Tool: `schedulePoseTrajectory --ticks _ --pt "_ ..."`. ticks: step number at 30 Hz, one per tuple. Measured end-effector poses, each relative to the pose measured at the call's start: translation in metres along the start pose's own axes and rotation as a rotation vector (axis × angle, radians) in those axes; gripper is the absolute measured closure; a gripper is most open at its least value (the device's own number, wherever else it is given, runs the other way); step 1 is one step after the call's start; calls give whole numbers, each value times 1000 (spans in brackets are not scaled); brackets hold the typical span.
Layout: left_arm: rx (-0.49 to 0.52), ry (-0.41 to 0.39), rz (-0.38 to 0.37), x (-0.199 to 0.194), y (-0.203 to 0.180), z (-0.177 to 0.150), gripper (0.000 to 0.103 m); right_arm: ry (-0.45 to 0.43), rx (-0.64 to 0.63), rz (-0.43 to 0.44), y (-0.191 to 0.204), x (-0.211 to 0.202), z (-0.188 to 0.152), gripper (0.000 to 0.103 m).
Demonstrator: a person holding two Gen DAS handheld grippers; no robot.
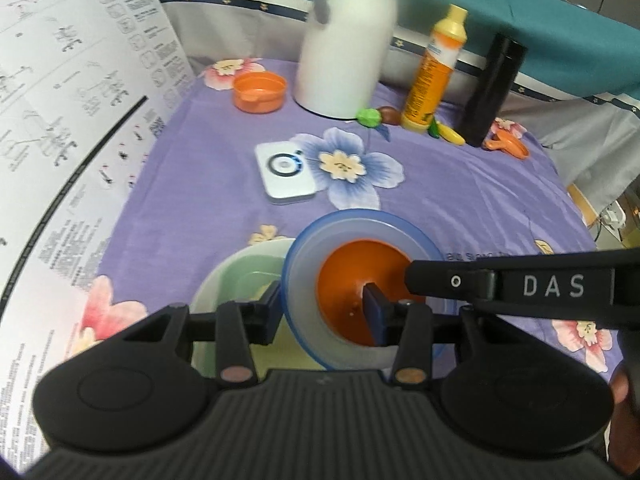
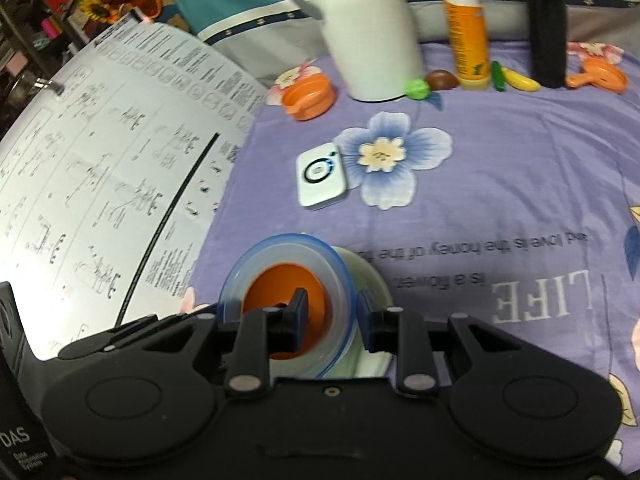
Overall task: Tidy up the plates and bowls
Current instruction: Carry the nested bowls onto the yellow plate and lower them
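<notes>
A lived-in home is suggested. Ahead of the jaws a purple floral cloth point(image 1: 460, 200) is spread as a table cover, with a teal blanket point(image 1: 520, 12) seen beyond it. Household bottles, white point(image 1: 344, 40), orange point(image 1: 434, 68) and black point(image 1: 492, 92), are stood at the far edge. Cluttered shelves point(image 2: 60, 8) are glimpsed far left of the right jaws.
</notes>
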State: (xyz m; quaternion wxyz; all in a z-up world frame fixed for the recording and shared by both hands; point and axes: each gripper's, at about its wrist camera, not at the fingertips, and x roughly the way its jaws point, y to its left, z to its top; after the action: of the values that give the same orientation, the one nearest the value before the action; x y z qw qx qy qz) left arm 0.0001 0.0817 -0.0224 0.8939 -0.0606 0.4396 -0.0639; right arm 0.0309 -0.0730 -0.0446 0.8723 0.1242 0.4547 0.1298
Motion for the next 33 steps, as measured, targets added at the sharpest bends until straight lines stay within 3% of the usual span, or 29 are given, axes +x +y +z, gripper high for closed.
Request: schedulePoseTrajectory --ticks 14,33 --pt "-25 57 54 10 33 -4 62 85 -17 24 30 34 -1 76" --pt "-28 131 43 47 37 -5 62 158 8 -2 19 72 3 76"
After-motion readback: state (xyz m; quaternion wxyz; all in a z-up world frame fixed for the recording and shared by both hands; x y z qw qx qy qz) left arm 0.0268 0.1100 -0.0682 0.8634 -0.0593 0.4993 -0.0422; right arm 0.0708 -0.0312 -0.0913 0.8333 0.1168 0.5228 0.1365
